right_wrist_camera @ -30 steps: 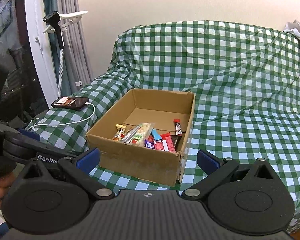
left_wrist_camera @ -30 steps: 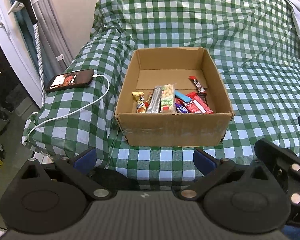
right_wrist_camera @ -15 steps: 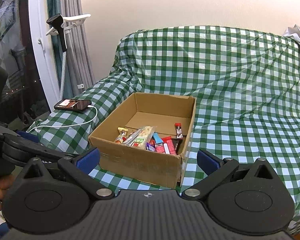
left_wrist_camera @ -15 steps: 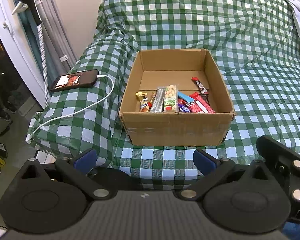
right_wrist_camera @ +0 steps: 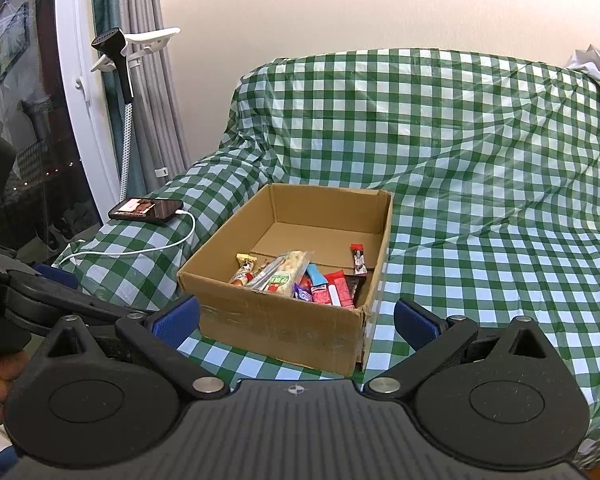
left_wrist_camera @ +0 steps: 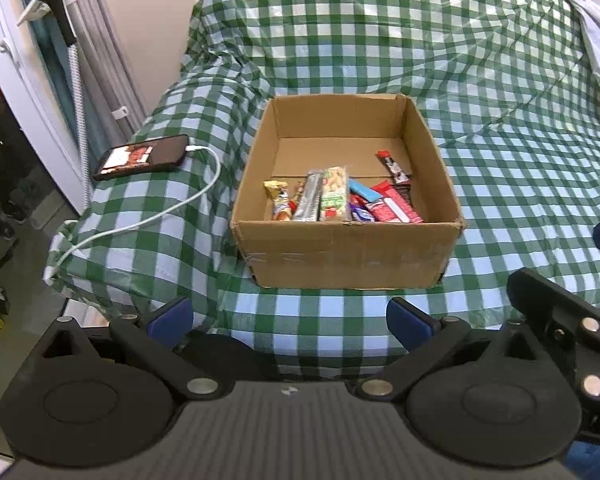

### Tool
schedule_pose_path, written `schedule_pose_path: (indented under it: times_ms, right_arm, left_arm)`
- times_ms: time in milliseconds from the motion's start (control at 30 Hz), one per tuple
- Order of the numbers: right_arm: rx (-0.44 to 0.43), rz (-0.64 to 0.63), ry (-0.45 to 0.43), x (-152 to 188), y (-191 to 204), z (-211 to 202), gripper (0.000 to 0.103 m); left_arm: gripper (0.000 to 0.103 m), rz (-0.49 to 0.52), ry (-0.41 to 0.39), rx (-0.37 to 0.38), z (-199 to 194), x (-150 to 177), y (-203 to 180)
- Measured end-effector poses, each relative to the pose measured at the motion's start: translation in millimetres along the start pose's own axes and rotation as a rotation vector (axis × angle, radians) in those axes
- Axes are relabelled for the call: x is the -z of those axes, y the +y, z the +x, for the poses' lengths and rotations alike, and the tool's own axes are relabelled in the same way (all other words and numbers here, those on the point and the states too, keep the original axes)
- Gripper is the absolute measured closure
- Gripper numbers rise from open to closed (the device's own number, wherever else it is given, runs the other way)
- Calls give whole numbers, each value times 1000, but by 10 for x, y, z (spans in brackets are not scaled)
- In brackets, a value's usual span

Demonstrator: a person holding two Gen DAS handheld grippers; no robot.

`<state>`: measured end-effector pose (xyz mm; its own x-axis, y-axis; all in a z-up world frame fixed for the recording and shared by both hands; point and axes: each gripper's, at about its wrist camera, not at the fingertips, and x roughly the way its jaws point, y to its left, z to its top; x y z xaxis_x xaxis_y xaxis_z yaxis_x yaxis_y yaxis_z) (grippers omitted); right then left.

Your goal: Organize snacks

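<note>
Gathered against the near wall of the open cardboard box (left_wrist_camera: 346, 252), the wrapped snack bars (left_wrist_camera: 340, 200) are kept together on the checked sofa cover (right_wrist_camera: 480, 208). Both the left gripper (left_wrist_camera: 290, 314) and right gripper (right_wrist_camera: 296, 322) are held back, jaws spread and empty.

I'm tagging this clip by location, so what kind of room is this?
Probably a living room or bedroom at home: a sofa or bed under a green checked cover, grey curtains beside a dark window, and a phone charging on the covered armrest.
</note>
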<state>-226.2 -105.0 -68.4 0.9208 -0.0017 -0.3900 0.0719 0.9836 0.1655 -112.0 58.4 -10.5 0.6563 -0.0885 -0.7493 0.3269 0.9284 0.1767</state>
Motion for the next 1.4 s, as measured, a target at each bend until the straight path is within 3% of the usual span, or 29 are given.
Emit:
schedule_pose_path:
  times_ms: [300, 867, 1033, 1400]
  right_arm:
    - [-6, 16, -4, -13, 5, -10, 1]
    - [-20, 40, 2, -5, 18, 17, 1]
    - [-22, 42, 3, -3, 1, 15, 1]
    - [-25, 54, 12, 30, -4, 48, 1]
  left_arm:
    - [0, -2, -63, -20, -59, 14, -42]
    - [0, 11, -56, -23, -43, 22, -36]
    - [0, -15, -48, 10, -54, 11, -4]
    - [0, -6, -42, -36, -20, 13, -26]
